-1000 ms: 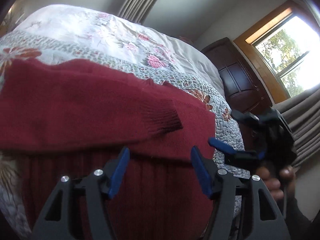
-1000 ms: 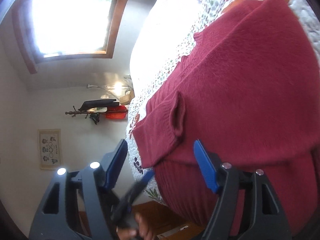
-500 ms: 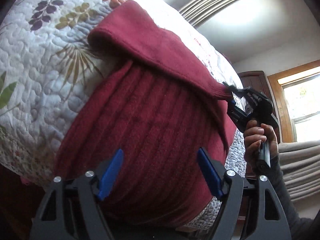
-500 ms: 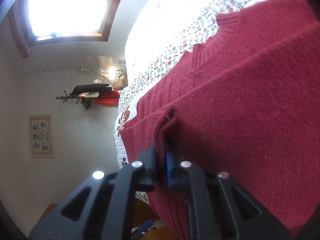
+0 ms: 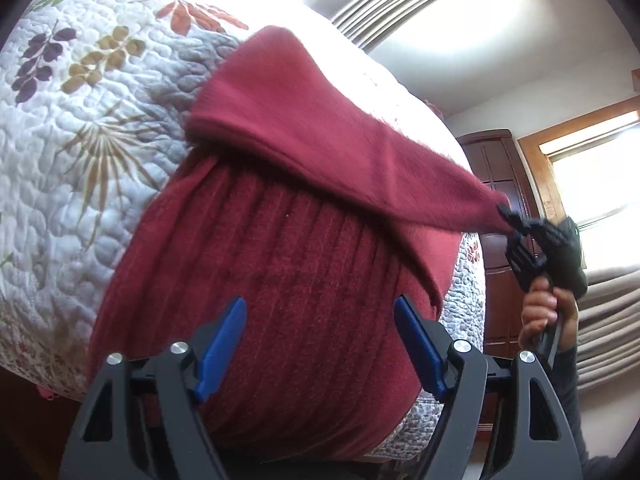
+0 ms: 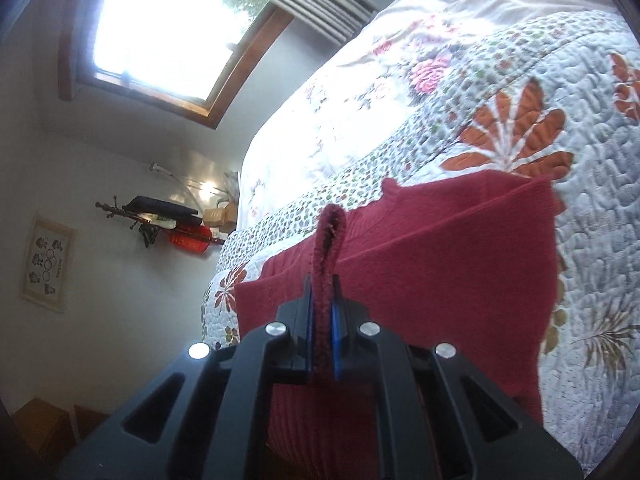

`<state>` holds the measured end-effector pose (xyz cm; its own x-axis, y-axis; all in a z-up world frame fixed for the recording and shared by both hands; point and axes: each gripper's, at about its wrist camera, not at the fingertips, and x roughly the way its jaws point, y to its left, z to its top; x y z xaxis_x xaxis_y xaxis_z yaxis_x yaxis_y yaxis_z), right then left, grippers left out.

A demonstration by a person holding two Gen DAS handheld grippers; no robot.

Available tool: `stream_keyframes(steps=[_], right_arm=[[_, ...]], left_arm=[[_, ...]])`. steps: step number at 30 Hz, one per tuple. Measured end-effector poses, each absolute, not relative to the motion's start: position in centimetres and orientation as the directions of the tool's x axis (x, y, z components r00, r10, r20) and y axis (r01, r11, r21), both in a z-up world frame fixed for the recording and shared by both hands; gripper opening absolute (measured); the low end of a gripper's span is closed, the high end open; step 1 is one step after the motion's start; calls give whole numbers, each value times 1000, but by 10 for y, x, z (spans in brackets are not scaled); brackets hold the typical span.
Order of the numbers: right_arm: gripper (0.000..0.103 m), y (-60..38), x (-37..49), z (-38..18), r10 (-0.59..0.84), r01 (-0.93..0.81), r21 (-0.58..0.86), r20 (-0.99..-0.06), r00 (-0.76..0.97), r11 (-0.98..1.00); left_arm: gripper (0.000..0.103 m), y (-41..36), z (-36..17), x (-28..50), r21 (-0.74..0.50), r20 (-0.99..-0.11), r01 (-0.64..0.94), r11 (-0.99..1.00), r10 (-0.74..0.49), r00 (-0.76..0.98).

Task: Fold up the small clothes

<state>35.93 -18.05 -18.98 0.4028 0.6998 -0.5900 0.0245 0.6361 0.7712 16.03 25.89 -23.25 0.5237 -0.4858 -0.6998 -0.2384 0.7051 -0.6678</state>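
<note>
A dark red knitted sweater point(image 5: 304, 264) lies on a floral quilted bed, its ribbed hem hanging over the bed's edge. My left gripper point(image 5: 320, 344) is open, its blue pads on either side of the ribbed hem, nothing pinched. My right gripper point(image 6: 325, 312) is shut on the sweater's sleeve cuff point(image 6: 329, 236), which sticks up between the pads. In the left wrist view the right gripper point(image 5: 510, 220) holds the sleeve point(image 5: 360, 152) stretched taut off the sweater body, a hand point(image 5: 544, 312) gripping its handle.
The quilt point(image 5: 80, 128) point(image 6: 520, 80) covers the bed around the sweater. A dark wooden door point(image 5: 496, 168) and curtains stand beyond the bed on the right. A window point(image 6: 168, 28), a wall rack with items point(image 6: 160, 220) and a framed picture point(image 6: 46, 264) are on the far wall.
My right gripper shut on the sleeve cuff and lifted it, pulling the sleeve out away from the sweater body. My left gripper dropped down to the ribbed hem and stayed open.
</note>
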Motion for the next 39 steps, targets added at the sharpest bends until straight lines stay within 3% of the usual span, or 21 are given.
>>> stream_keyframes(steps=[7,14,16,17,19,22,24,25,26,31,33,35,39], right_arm=[[6,-239,350,-249,634,191,749,-646,425,635],[6,-234,348,-302,633,267,737,-672,384,621],[14,-238,346,-310,654,296,759,-650,387,579],[29,-241,345,-313,662,313,772,-636,396,554],[48,-249,343,-315,659,346,780,-625,418,521],[42,-250,346,-319,665,347,776,-630,400,527],[28,-247,348,-320,672,336,770,-638,377,542],[11,-247,349,-319,670,329,765,-643,370,553],[6,-247,348,-318,659,320,754,-656,367,573],[6,-247,348,-314,634,296,728,-685,359,619],[19,-249,344,-316,612,302,702,-711,346,645],[22,-257,340,-310,573,315,683,-727,379,659],[22,-262,328,-283,610,245,744,-656,445,622]], left_arm=[[77,265,-222,173,-666,-691,-214,715,-483,538],[77,269,-205,191,-660,-677,-183,729,-472,565],[77,269,-204,193,-658,-677,-178,732,-471,565],[77,267,-203,195,-655,-679,-176,734,-471,563],[77,265,-204,197,-650,-687,-178,739,-470,554],[77,261,-209,199,-649,-696,-186,738,-476,538],[77,259,-212,200,-651,-698,-191,734,-480,532],[77,258,-213,200,-652,-698,-192,734,-481,530],[77,257,-214,200,-652,-699,-193,734,-482,528],[78,253,-215,202,-652,-699,-191,734,-484,527],[78,252,-215,202,-654,-698,-193,732,-485,527],[78,251,-213,204,-659,-694,-193,727,-489,528],[82,249,-204,226,-673,-662,-146,725,-502,556]])
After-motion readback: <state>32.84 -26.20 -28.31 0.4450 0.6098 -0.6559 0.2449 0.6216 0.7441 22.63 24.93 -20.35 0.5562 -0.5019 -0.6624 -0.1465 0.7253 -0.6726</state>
